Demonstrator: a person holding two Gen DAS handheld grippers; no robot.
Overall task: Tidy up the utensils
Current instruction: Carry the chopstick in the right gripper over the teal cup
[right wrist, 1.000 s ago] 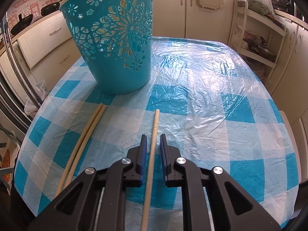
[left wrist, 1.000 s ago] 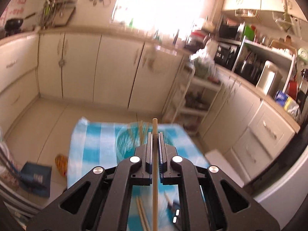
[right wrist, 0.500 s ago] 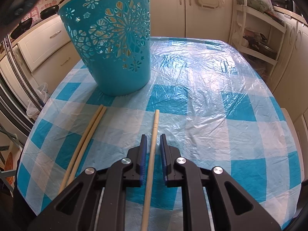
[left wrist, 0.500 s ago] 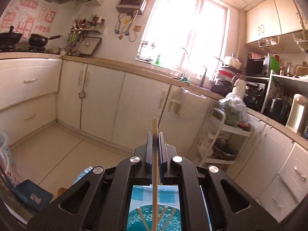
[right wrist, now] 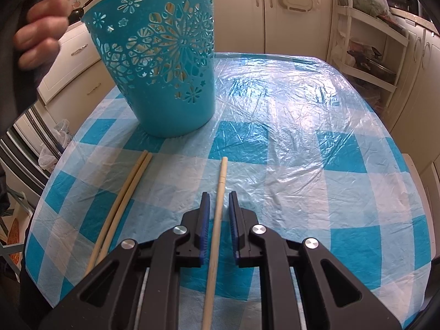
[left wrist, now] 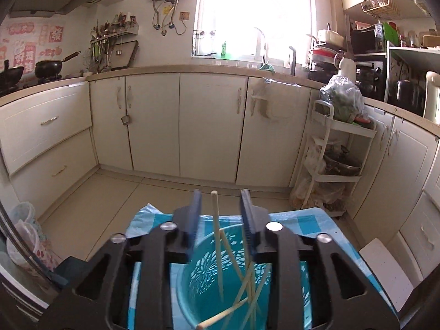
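In the left wrist view my left gripper (left wrist: pixel 220 195) hangs over the turquoise cut-out basket (left wrist: pixel 203 275). Its jaws are opening. A wooden chopstick (left wrist: pixel 217 225) stands loose between them, its lower end down in the basket, touching neither pad. Several more chopsticks (left wrist: pixel 247 283) lie crossed inside. In the right wrist view my right gripper (right wrist: pixel 219 196) rests low over the checked tablecloth (right wrist: pixel 302 151). It straddles a single chopstick (right wrist: pixel 221 181) with a narrow gap on each side. A pair of chopsticks (right wrist: pixel 129 187) lies to its left, in front of the basket (right wrist: pixel 165 82).
A person's hand (right wrist: pixel 41 35) shows at the upper left beside the basket. Cream cabinets ring the room. A white tiered cart (left wrist: pixel 338 165) stands past the table's far right corner, and a white stool (left wrist: pixel 385 269) is beside the table's right edge.
My left gripper has tipped down over the basket and its jaws have parted, letting go of the chopstick. A hand has come into the right wrist view. The right gripper has not moved.
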